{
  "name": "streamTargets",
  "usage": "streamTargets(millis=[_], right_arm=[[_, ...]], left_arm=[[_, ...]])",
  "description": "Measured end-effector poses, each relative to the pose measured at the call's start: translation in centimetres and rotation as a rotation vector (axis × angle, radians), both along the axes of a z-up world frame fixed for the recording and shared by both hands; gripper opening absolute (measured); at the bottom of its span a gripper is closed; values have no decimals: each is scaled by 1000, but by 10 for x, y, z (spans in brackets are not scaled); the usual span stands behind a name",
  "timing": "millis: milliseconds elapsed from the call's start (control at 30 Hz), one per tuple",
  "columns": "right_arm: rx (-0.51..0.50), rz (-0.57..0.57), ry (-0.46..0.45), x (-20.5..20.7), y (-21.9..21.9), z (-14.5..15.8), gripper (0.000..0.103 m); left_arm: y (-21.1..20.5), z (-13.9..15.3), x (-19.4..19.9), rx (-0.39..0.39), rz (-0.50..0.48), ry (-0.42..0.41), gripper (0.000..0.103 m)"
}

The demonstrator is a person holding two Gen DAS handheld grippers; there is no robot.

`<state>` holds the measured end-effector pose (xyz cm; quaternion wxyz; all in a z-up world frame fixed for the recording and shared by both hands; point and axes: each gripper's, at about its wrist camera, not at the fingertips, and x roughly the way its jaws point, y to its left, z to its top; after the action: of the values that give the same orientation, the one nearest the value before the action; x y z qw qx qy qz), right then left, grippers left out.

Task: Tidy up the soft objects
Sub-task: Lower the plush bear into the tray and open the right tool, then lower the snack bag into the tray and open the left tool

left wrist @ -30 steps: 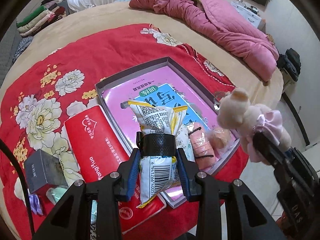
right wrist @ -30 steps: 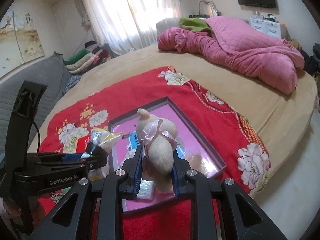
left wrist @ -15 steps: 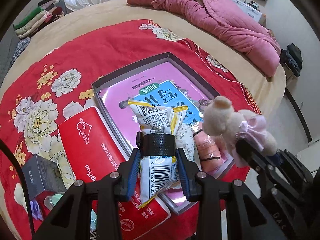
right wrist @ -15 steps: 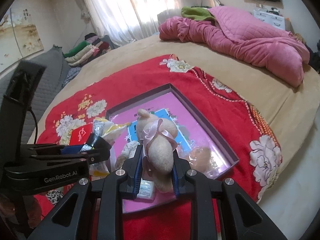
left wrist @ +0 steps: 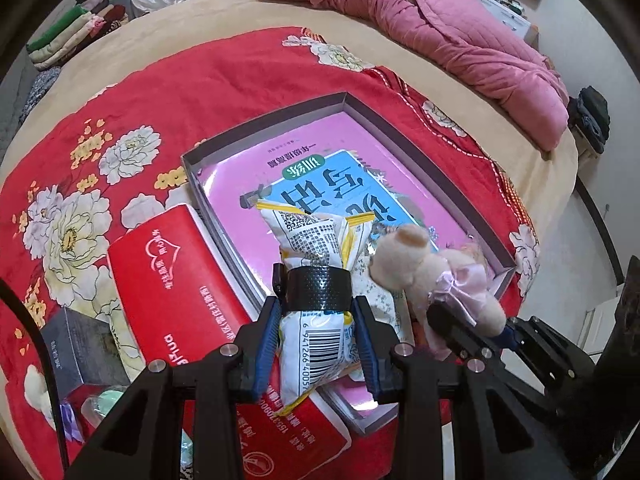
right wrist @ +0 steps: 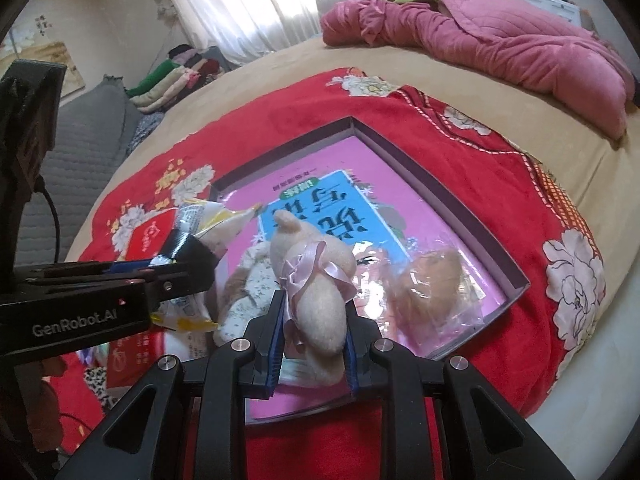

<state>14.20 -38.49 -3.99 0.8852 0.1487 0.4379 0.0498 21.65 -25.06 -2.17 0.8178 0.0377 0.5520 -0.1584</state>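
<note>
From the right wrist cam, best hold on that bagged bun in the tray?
Pinch the loose crinkled plastic at the near end of the bagged bun, coming from above. It lies flat in the tray, and the bun itself would likely squash.

one plush bear [right wrist: 308,280], one snack bag [left wrist: 316,276], one tray [left wrist: 400,128]

The snack bag [left wrist: 316,276] has a black band covering its middle, and its bottom corner disappears behind the left gripper [left wrist: 316,336]. The plush bear [right wrist: 316,280] hides its lower body between the right gripper [right wrist: 312,344] jaws. The book [right wrist: 320,216] print is partly covered by toys. The grey box [left wrist: 80,344] label is too blurry to read.
</note>
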Motion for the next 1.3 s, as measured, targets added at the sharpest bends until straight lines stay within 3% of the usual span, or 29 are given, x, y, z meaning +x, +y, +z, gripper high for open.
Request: streamTargets(millis=[300, 1000, 1300], right_arm=[[-27, -30, 21, -2, -7, -9, 32], [-61, -114, -31, -26, -29, 22, 35], [-55, -137, -37, -28, -36, 29, 35]], left_arm=[[-8, -10, -1, 8, -17, 30, 37], [-12, -19, -5, -57, -32, 87, 39], [-8, -12, -6, -88, -34, 73, 40]])
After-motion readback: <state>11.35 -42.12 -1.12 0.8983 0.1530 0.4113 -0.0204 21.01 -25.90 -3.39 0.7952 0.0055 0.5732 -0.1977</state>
